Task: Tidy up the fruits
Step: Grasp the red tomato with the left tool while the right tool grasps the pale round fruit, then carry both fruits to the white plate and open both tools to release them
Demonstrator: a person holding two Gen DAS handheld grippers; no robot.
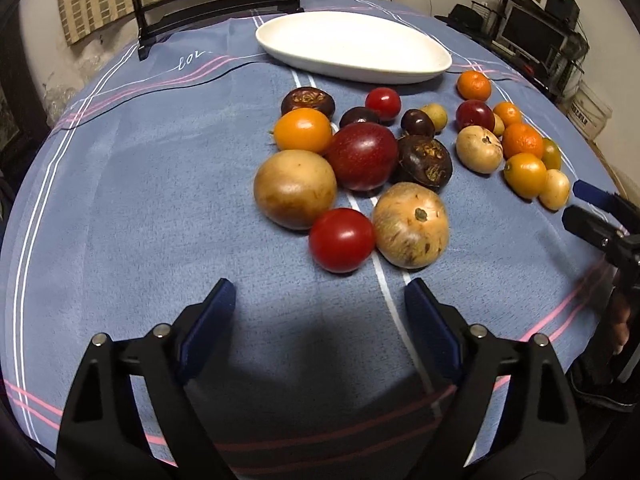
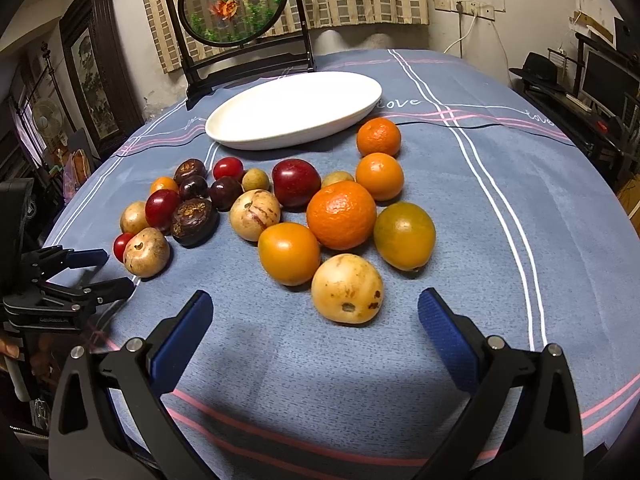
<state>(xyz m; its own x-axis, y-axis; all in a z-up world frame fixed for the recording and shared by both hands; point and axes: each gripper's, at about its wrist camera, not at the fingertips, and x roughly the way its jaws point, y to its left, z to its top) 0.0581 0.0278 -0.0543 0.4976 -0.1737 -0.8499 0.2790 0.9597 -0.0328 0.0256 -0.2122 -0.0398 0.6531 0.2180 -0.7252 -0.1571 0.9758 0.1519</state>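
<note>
Several loose fruits lie on a blue tablecloth in front of an empty white oval plate [image 1: 352, 46], also in the right wrist view [image 2: 294, 108]. My left gripper [image 1: 320, 292] is open and empty, just short of a red tomato [image 1: 342, 240] and a tan fruit [image 1: 411, 224]. My right gripper [image 2: 316, 304] is open and empty, with a pale yellow fruit [image 2: 347, 288] just ahead between its fingers. A large orange [image 2: 342, 215], a yellow-orange fruit [image 2: 289, 253] and a greenish orange fruit [image 2: 404, 236] lie behind it. A dark red apple [image 1: 362, 156] sits mid-cluster.
A dark framed round screen [image 2: 232, 4] stands behind the plate. The right gripper shows at the right edge in the left wrist view [image 1: 592, 208]; the left gripper shows at the left edge in the right wrist view [image 2: 100, 270]. The round table's edge curves close on both sides.
</note>
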